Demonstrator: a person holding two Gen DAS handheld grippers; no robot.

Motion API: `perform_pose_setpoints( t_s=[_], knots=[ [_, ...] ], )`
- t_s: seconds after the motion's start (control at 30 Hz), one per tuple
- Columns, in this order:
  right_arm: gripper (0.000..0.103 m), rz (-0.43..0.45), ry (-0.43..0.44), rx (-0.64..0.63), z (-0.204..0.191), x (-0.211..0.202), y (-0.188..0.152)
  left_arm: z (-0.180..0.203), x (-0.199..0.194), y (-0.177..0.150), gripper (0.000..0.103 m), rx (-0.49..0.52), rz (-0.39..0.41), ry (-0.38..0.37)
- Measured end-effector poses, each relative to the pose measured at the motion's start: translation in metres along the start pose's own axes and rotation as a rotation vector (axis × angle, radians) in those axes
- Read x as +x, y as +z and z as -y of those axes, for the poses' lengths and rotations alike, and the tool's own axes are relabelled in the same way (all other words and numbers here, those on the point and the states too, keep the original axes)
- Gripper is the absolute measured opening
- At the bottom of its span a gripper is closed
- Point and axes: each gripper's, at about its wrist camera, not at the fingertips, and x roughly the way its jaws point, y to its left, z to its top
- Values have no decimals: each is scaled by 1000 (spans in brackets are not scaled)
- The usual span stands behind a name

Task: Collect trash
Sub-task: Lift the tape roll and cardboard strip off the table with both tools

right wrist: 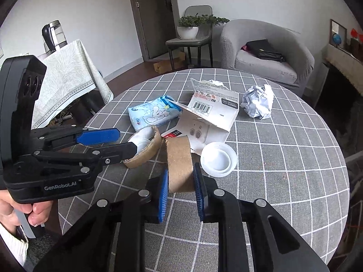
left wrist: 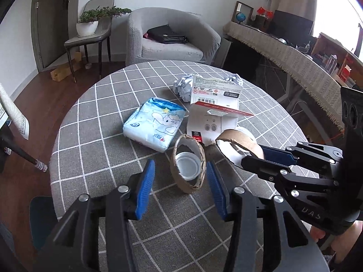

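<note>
Worktop: round worktop (left wrist: 90, 117) under a grey cloth with a white grid.
Right gripper: the right gripper (right wrist: 180, 182) has its blue pads pressed on both sides of a brown cardboard tape-roll ring (right wrist: 179, 165), clamped edge-on; it points steeply down toward the worktop. In the left wrist view it reaches in from the right, its fingers on that ring.
Left gripper: the left gripper (left wrist: 179, 176) stands about half open, pointing down at an angle; its right pad is just beside a second brown cardboard ring (left wrist: 188, 165), which stands on edge, the left pad clear of it.
Hands: a hand (right wrist: 20, 210) with a white sleeve grips the left gripper's handle.
White lids: one white plastic lid (left wrist: 188, 166) shows through the second ring; another (right wrist: 219, 159) lies flat just beside the held ring.
Other trash: a light blue tissue pack (left wrist: 154, 122), an opened white cardboard box with barcode (right wrist: 213, 113) and a crumpled white paper ball (right wrist: 257, 104) lie farther back.
</note>
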Motion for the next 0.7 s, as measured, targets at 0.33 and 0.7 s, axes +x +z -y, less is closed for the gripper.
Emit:
perform_pose_setpoints(
  t_s=[0.33,0.7],
  knots=[
    [21,15,11,61,6,-3,-2,18,22,-3,36,87,-9,77],
    [21,43,43,52,-13,-2,13,-1,-12,-4,35,76,52,47]
  ],
)
